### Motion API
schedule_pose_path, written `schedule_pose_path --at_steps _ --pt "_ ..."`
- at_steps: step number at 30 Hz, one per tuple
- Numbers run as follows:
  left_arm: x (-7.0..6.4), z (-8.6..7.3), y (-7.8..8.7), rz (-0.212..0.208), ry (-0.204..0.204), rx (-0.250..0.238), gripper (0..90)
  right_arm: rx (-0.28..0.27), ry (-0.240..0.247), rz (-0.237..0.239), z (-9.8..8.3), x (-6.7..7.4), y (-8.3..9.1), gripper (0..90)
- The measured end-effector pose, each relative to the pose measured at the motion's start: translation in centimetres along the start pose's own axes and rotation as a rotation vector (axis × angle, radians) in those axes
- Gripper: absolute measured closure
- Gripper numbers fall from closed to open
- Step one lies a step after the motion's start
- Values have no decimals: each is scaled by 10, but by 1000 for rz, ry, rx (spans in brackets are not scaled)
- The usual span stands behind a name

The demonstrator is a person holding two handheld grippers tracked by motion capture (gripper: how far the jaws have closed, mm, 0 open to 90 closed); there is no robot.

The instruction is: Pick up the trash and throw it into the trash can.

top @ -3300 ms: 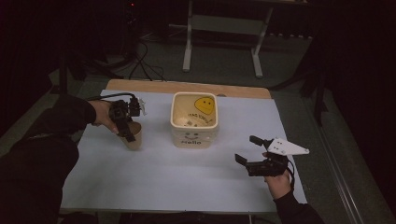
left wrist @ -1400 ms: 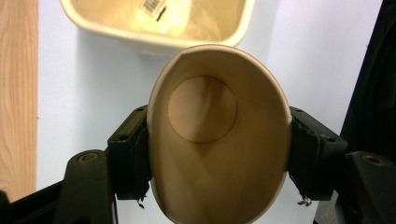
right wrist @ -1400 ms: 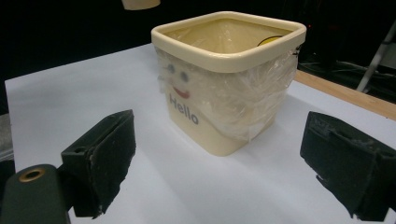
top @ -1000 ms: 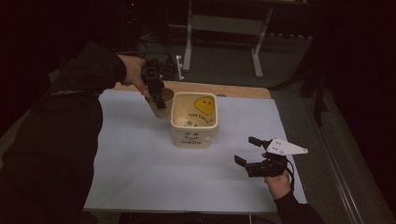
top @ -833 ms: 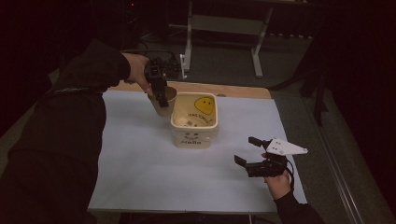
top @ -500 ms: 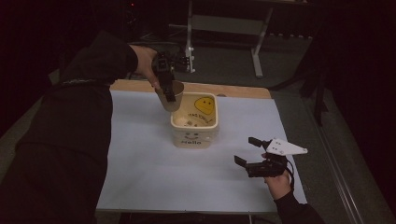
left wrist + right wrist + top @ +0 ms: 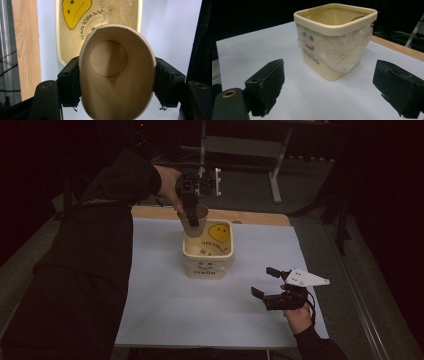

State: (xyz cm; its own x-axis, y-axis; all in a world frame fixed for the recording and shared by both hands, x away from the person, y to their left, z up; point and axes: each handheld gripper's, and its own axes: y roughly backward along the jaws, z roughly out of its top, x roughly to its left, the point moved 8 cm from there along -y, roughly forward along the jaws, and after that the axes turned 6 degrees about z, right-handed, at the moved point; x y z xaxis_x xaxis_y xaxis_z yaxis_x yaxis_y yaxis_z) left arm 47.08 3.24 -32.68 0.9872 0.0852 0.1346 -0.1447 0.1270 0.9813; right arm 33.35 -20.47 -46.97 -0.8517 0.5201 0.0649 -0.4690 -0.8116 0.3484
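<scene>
A brown paper cup (image 7: pixel 194 221) (image 7: pixel 117 72) hangs in the air over the far left rim of a cream square bin (image 7: pixel 209 251) (image 7: pixel 75 32) (image 7: pixel 334 40). My left gripper (image 7: pixel 192 210) (image 7: pixel 117 82) is shut on the cup, squeezing it oval; the cup is empty inside. The bin has a yellow smiley inside, "Hello" on its front and a clear plastic liner. My right gripper (image 7: pixel 266 282) (image 7: pixel 337 92) stands open low over the white sheet, right and in front of the bin, nothing between its pads.
A white sheet (image 7: pixel 165 300) covers the table, with a wooden strip (image 7: pixel 250 217) bare along the far edge. A metal stand (image 7: pixel 240 145) rises behind the table. The person's dark sleeve (image 7: pixel 100 245) leans over the left side.
My left gripper has carried the cup from the table's left side up and rightward, now over the bin's rim. The right gripper has stayed put.
</scene>
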Motion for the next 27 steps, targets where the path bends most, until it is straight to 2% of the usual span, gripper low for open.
schedule_pose_path --at_steps 9,16,27 --pt "4 13 -2 3 -6 15 337 -4 0 3 0 0 0 102" --pt "8 24 -3 7 -11 5 337 -4 -4 3 0 0 1 103" --pt "10 34 -11 -11 -38 12 335 0 -3 11 -1 0 1 102"
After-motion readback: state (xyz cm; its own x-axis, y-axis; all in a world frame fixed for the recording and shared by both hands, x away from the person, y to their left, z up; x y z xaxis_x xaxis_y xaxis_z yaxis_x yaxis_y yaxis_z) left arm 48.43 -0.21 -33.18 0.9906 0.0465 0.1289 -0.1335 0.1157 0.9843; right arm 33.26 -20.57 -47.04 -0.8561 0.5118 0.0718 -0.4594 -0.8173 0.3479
